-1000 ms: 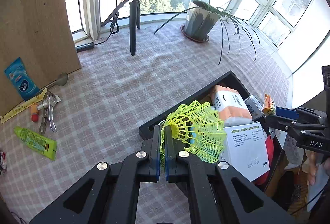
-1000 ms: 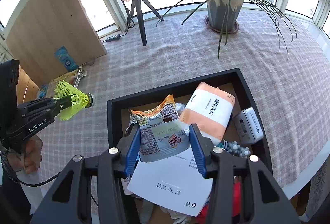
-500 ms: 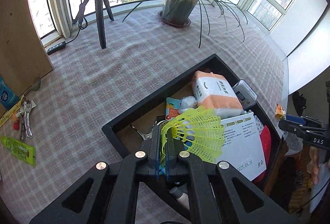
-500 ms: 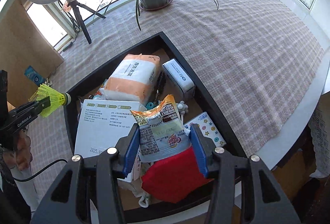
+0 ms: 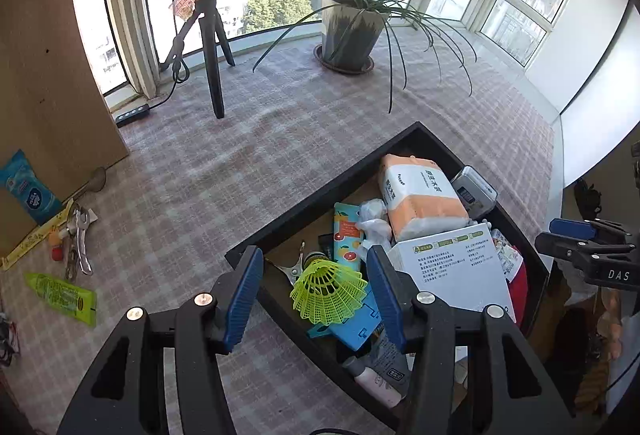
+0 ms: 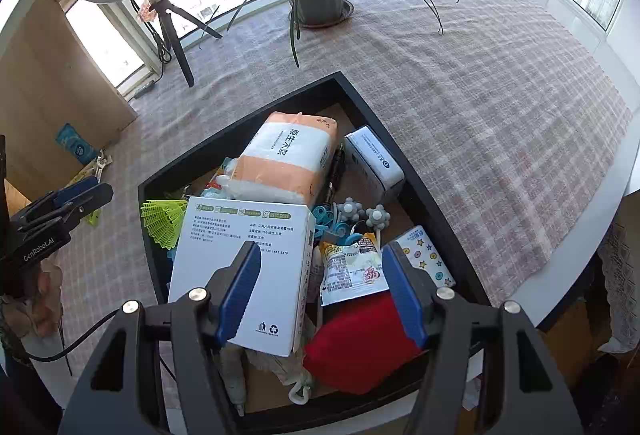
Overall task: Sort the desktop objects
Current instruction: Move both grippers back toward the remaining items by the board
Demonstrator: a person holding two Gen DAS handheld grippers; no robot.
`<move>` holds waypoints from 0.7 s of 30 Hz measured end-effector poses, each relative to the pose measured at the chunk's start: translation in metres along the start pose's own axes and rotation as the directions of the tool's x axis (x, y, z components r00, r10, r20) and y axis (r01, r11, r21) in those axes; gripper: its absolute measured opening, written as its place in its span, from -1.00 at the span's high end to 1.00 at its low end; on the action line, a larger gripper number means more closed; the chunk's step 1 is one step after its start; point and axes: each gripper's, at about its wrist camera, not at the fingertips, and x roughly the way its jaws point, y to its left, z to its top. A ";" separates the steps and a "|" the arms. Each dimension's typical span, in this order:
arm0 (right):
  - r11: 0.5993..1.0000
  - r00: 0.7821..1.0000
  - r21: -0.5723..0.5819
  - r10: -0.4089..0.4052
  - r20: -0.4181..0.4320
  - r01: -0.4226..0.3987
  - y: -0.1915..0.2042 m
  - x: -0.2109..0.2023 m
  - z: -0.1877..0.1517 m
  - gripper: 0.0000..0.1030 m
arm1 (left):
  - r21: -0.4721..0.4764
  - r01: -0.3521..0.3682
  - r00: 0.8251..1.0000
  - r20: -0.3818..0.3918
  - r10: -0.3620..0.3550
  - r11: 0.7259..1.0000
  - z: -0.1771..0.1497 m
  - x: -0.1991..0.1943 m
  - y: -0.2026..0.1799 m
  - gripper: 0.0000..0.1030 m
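The left gripper [image 5: 316,291] hangs over the near corner of the black tray [image 5: 316,191], its jaws opening and already well apart. The yellow shuttlecock [image 5: 329,291] lies between the two blue fingers [image 5: 242,299] but touches neither; it rests inside the tray on a blue card [image 5: 354,327], skirt towards the camera. Just beyond it lie a metal clip [image 5: 294,269] and an orange-printed packet [image 5: 346,239]. Off to the left of this gripper, out on the checked tablecloth [image 5: 248,171], lie a green tube [image 5: 60,293] and pliers [image 5: 80,243].

The right gripper [image 6: 320,289] hangs over the other end of the tray [image 6: 376,107], its jaws also opening. The snack packet [image 6: 352,269] lies between its fingers [image 6: 402,295], free of both, resting on a red pouch [image 6: 360,343]. To its left is a white box [image 6: 244,263], and ahead a pack of tissues [image 6: 288,159]. A small grey box [image 6: 374,159] sits ahead and to the right
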 end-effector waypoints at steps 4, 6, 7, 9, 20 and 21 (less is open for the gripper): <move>0.999 1.000 -0.051 0.010 0.029 -0.008 0.023 -0.014 -0.004 -0.20 | 0.011 -0.036 0.998 0.051 0.035 0.999 -0.010 -0.028 0.000 0.01; 0.997 0.999 -0.079 0.015 0.047 -0.011 0.037 -0.023 -0.008 -0.20 | 0.014 -0.049 0.996 0.081 0.048 0.999 -0.015 -0.044 0.001 0.01; 0.995 0.998 -0.095 0.020 0.056 -0.015 0.045 -0.028 -0.008 -0.20 | 0.016 -0.052 0.994 0.095 0.050 0.999 -0.018 -0.052 0.002 0.01; 0.992 0.997 -0.120 0.035 0.073 -0.026 0.060 -0.036 -0.012 -0.20 | 0.019 -0.058 0.991 0.119 0.055 0.998 -0.024 -0.067 0.005 0.01; 0.966 0.987 -0.249 0.106 0.123 -0.073 0.156 -0.056 -0.036 -0.21 | -0.083 -0.109 0.983 0.140 0.119 0.991 -0.068 -0.111 0.061 -0.01; 0.962 0.986 -0.260 0.113 0.121 -0.079 0.165 -0.056 -0.039 -0.21 | -0.094 -0.113 0.983 0.137 0.126 0.989 -0.073 -0.114 0.068 -0.01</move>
